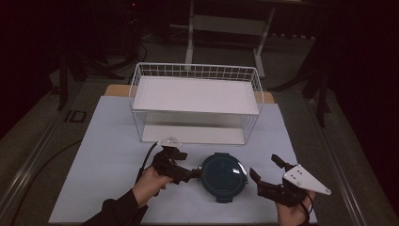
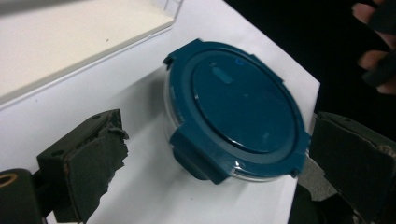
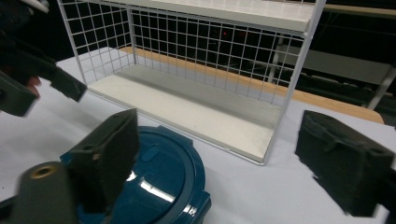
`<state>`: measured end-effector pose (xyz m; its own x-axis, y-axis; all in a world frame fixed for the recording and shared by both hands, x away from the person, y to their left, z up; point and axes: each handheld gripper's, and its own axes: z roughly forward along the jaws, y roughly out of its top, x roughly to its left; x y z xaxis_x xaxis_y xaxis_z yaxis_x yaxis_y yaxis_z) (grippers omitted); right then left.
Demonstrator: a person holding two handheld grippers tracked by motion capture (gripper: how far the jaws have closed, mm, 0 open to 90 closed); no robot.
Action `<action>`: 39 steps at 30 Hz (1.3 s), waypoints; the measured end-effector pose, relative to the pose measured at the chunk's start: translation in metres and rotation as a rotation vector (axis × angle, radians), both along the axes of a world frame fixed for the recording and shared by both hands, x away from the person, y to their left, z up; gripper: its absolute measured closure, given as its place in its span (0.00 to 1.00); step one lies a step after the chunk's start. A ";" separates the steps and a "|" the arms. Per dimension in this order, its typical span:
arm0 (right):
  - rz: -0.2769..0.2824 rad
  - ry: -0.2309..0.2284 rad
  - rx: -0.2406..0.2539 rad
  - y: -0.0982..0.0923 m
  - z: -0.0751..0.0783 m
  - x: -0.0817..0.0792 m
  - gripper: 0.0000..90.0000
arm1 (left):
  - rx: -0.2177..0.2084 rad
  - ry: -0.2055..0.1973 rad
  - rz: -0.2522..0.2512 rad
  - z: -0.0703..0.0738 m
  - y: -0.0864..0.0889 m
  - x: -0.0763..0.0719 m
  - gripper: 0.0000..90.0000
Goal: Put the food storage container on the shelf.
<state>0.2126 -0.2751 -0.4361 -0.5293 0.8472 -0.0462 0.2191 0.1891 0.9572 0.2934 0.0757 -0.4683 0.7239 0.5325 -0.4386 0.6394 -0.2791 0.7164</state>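
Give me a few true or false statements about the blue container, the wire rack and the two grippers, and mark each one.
1. The round container has its blue lid on. True.
2. The container sits on the lower shelf of the white wire rack. False: it rests on the white table sheet in front of the rack.
3. The left gripper is clamped on the container. False: its jaws stand open, with the container between and ahead of them, untouched by the pads.
4. The right gripper is open, beside the container. True.
5. A jar stands on the rack's upper shelf. False: the upper shelf is bare.
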 end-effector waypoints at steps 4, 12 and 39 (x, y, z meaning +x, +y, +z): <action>0.019 0.056 0.031 -0.001 -0.003 0.003 0.12 | 0.003 0.067 0.036 -0.010 -0.002 0.006 0.04; 0.047 0.108 0.020 0.006 -0.007 0.005 0.12 | 0.019 0.280 0.065 -0.028 -0.007 0.019 0.06; 0.087 0.304 0.082 -0.004 -0.018 0.016 0.20 | -0.094 0.477 0.026 -0.043 -0.014 0.019 0.58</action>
<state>0.2289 -0.2788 -0.4546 -0.5792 0.7924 0.1916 0.4833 0.1445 0.8634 0.3127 0.0617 -0.5111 0.4170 0.4901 -0.7654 0.9087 -0.2065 0.3628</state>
